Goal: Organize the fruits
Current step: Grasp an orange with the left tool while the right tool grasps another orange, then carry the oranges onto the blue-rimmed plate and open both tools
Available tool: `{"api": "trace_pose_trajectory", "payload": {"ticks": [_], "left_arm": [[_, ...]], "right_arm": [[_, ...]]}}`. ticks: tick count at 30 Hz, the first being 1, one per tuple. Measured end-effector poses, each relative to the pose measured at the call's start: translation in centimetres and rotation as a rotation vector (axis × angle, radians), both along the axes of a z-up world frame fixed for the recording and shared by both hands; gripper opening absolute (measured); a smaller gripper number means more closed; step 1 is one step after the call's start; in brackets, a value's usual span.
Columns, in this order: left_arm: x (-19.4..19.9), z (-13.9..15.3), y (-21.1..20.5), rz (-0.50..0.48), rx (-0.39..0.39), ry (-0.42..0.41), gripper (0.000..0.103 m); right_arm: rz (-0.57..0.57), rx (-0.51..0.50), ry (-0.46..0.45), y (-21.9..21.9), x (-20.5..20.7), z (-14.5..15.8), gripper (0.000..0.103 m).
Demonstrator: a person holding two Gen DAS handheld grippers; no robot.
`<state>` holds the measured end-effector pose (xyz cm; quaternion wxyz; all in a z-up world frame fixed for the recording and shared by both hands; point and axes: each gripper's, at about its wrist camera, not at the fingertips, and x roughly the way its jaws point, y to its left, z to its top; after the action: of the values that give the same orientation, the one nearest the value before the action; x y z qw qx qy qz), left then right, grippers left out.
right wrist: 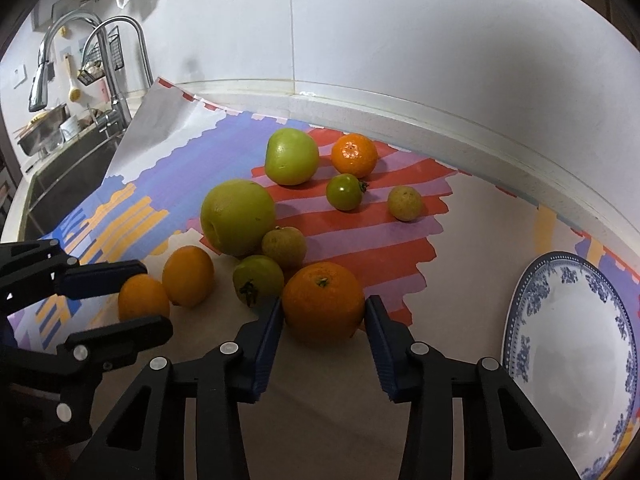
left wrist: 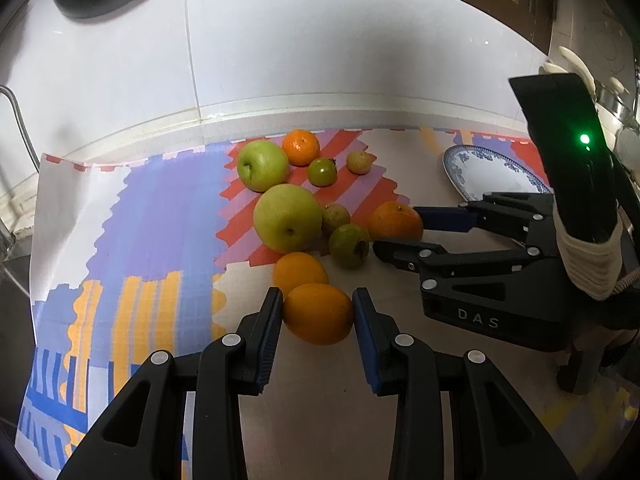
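Step in hand, as I read it: both grippers picking oranges off the mat. Left gripper (left wrist: 318, 312) has its pads against both sides of the near orange (left wrist: 318, 314), looks clenched on it, near the mat's front edge. Right gripper (right wrist: 324, 312) brackets the big orange (right wrist: 323, 307), pads touching or nearly; grip unconfirmed. Next move likely needs a firm squeeze, a lift clear of the small green fruit (right wrist: 258, 280) just beside it, then over to the plate (right wrist: 576, 360) at the right edge. Oranges are round, smooth, so they may roll. Green apples (right wrist: 238, 216) sit farther back.
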<state>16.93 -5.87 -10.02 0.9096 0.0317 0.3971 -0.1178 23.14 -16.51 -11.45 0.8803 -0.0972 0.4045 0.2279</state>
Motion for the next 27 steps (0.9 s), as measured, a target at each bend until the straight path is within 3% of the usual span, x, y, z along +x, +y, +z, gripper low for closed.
{"api": "trace_pose_trajectory", "payload": {"ticks": [13,27], "left_arm": [[-0.7,2.7,-1.8,-0.051,-0.016,-0.077,0.035],[2.9,5.7,-9.9,-0.249,-0.034,-0.183,0.035]], "right_arm": [[-0.101,0.052,-0.072,-2.8,-2.7,3.7,0.043],[-0.347,0.046,-0.178,-11.3,-4.0,7.6,0.043]]}}
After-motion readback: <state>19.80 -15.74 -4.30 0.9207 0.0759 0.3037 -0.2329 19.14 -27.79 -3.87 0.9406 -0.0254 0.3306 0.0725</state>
